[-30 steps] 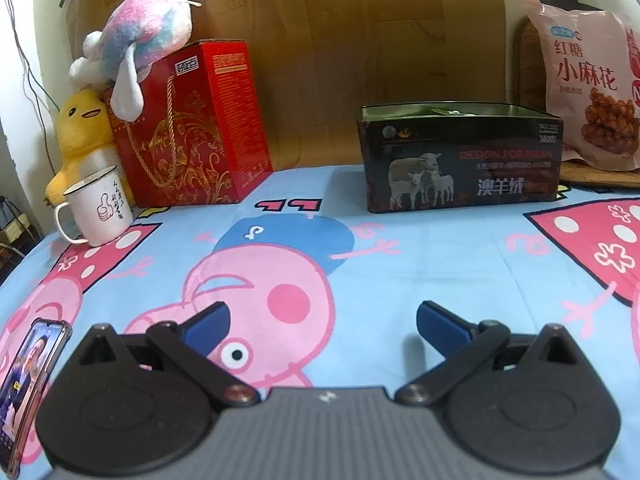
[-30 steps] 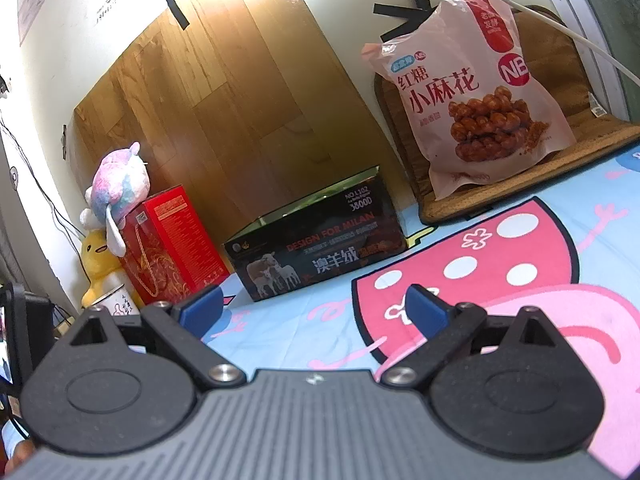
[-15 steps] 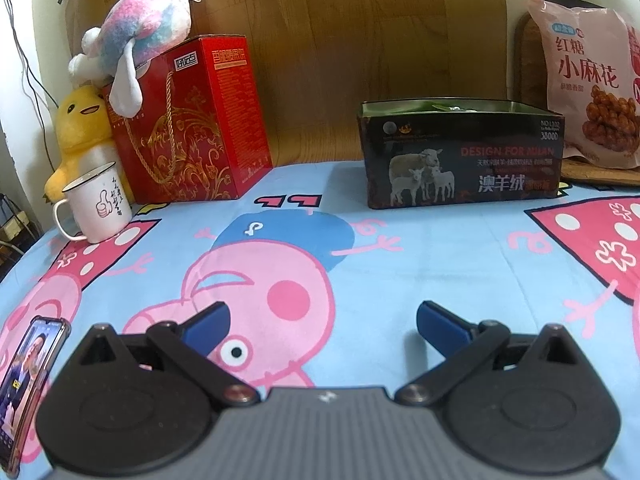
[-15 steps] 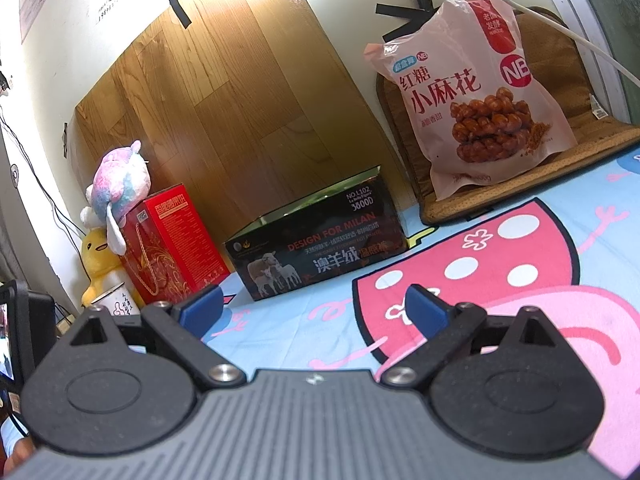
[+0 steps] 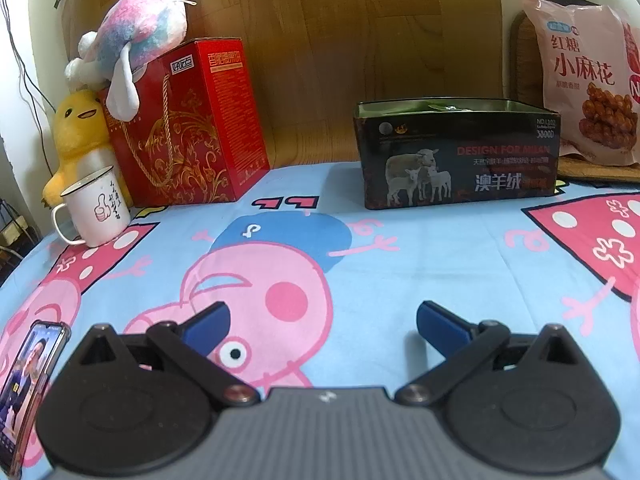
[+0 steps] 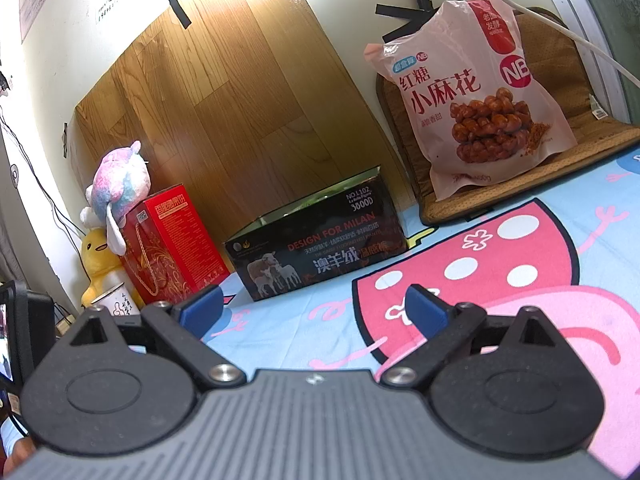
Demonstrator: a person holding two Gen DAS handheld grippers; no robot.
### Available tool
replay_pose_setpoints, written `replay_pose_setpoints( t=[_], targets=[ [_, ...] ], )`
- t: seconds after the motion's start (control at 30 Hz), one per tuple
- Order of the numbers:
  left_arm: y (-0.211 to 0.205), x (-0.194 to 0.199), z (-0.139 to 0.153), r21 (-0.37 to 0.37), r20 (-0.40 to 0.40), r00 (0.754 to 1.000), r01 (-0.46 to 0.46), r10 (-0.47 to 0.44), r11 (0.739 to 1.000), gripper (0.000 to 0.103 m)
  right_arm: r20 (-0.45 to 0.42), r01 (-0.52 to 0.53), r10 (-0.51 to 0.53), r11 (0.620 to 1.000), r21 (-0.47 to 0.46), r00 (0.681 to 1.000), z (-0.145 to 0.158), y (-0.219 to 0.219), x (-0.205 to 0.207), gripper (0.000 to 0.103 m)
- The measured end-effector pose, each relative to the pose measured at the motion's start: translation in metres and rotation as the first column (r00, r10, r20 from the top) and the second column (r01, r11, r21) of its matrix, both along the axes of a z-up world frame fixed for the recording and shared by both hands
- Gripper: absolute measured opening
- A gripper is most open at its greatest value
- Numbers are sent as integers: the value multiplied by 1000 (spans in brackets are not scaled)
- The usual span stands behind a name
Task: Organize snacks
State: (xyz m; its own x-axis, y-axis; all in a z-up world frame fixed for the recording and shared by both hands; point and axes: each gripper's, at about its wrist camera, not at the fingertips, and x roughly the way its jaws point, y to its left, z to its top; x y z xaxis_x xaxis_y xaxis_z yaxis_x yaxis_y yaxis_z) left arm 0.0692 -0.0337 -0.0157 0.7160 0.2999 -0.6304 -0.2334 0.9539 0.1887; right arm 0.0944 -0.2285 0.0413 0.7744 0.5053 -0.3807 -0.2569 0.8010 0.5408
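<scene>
A pink snack bag point(image 6: 472, 108) with red Chinese lettering stands upright on a brown mat, leaning on the wall at the back right; it also shows in the left wrist view point(image 5: 588, 80). An open black tin box point(image 5: 456, 156) with a sheep picture sits at the back centre, also in the right wrist view point(image 6: 316, 248); its contents are hidden. My left gripper point(image 5: 322, 320) is open and empty, low over the cartoon sheet. My right gripper point(image 6: 312, 306) is open and empty, short of the box and bag.
A red gift box point(image 5: 188, 124) stands at the back left with a pastel plush point(image 5: 136, 40) on top, a yellow duck plush point(image 5: 80, 136) and a white mug point(image 5: 96, 212) beside it. A phone point(image 5: 28, 384) lies at the near left. A wooden board point(image 5: 360, 40) leans behind.
Both grippers have edged slightly forward toward the box and bag; the jaws stay open. Nothing else has moved.
</scene>
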Motion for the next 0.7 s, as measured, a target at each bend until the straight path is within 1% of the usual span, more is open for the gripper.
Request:
replay_pose_setpoints(
  t=[0.7],
  targets=[
    [1, 0, 0, -4, -12, 1000, 4, -4, 1000, 103, 1, -2, 2, 1000, 0, 1000, 0, -1, 1, 99]
  ],
)
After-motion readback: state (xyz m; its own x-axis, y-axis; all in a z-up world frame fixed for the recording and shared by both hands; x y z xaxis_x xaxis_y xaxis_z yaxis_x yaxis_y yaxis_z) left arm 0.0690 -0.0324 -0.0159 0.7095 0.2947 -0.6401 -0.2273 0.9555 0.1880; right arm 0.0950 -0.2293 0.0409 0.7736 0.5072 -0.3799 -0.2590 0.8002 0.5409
